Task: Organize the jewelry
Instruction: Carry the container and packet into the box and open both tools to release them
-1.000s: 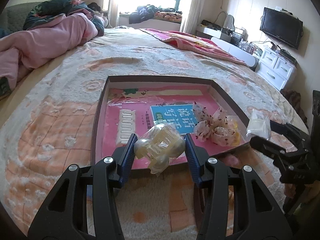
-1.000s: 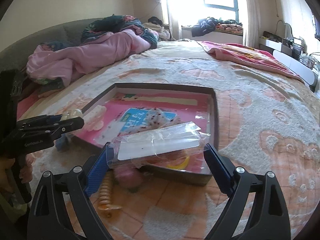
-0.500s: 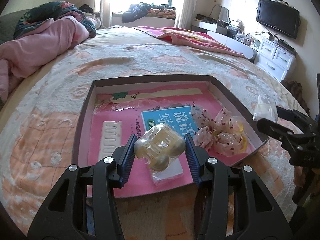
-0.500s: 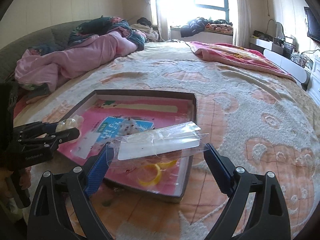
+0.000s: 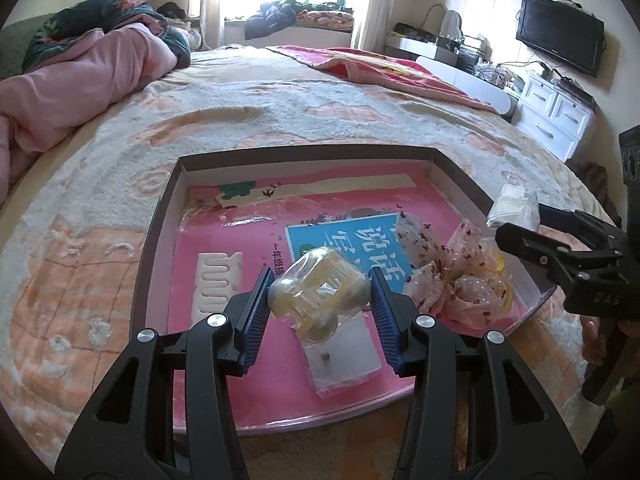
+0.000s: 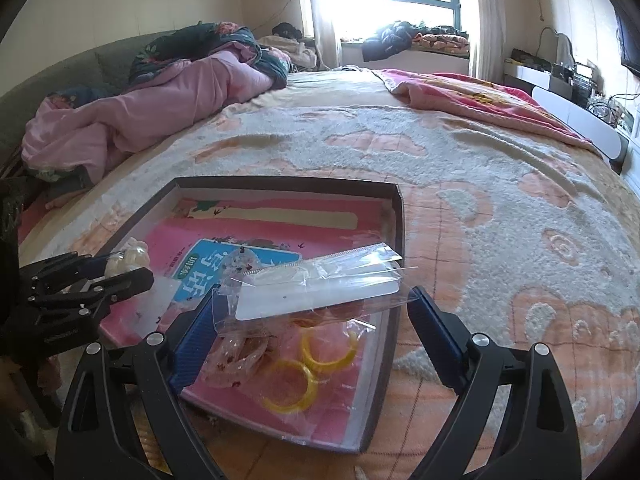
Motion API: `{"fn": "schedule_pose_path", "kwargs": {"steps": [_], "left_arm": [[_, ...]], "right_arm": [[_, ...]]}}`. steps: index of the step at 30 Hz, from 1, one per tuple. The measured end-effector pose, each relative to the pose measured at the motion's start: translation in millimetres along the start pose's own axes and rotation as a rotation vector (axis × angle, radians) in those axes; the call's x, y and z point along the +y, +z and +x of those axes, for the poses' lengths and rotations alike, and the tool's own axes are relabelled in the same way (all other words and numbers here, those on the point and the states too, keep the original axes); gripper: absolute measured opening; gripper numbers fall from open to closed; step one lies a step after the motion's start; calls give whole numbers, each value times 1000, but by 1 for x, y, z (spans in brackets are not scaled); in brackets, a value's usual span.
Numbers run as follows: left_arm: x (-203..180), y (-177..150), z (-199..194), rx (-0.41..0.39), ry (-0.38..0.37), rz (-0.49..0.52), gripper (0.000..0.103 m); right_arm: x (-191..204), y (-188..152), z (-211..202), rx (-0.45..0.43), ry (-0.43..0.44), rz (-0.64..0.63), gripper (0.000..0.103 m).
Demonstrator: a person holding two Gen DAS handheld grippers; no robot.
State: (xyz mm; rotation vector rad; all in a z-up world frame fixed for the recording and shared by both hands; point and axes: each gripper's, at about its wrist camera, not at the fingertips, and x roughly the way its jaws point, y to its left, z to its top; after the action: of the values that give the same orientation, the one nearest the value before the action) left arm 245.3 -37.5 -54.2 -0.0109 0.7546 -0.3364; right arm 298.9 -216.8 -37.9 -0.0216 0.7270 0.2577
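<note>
The hair claw [image 5: 318,294], a pale yellow clip sealed in a clear bag, is clamped between the blue pads of the left gripper [image 5: 320,300], whose jaws stand roughly a third open around it. A second ago it hung over the near rim of the tray [image 5: 160,216]; now it hangs above the tray's pink floor, near the 6 o'clock edge, with a white card packet [image 5: 340,360] lying just under it. In my judgement that puts it in place for release.

The right gripper [image 6: 316,316] has travelled the same way. Its jaws stand wide, and the long clear packet [image 6: 316,292] with a white card inside spans them; the left end presses against a pad, but the right end's contact is hard to make out. The packet now hangs over the tray's 4 o'clock corner, above the yellow rings [image 6: 308,364] and the speckled pink bow [image 5: 452,280].

Also in the tray, a white comb [image 5: 218,284] lies at 8 o'clock and a blue label [image 5: 344,240] at the middle. The tray rests on a fluffy peach bedspread [image 5: 100,280].
</note>
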Motion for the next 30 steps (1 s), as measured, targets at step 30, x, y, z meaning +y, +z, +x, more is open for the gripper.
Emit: {"fn": "schedule_pose_path", "kwargs": {"steps": [30], "left_arm": [[12,0,1,9,1,-45,49]], "right_arm": [[9,5,35,71,12,-19,92]]}}
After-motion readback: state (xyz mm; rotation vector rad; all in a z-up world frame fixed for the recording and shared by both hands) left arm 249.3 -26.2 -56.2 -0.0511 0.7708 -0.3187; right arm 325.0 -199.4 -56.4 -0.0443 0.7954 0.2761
